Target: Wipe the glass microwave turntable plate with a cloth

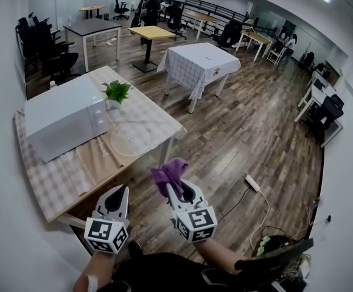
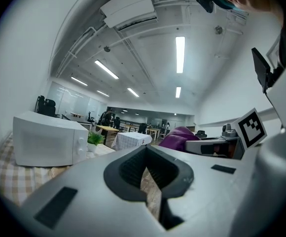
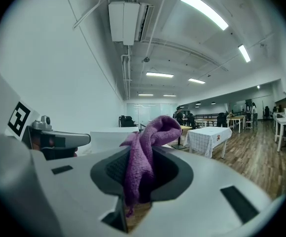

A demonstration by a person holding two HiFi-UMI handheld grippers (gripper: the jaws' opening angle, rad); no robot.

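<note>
The clear glass turntable plate (image 1: 134,139) lies flat on the checked table (image 1: 55,184), just right of the white microwave (image 1: 64,125). My right gripper (image 1: 178,190) is held off the table's front right corner, shut on a purple cloth (image 1: 169,174) that bunches up above its jaws; the purple cloth (image 3: 145,152) fills the jaw gap in the right gripper view. My left gripper (image 1: 119,193) hovers beside it near the table's front edge, jaws closed together with nothing in them. The microwave (image 2: 49,143) and the cloth (image 2: 178,137) also show in the left gripper view.
A small potted plant (image 1: 116,93) stands behind the plate by the microwave. A white-clothed table (image 1: 199,64) stands farther off on the wooden floor, with desks and chairs behind. A power strip (image 1: 252,184) and cable lie on the floor at right.
</note>
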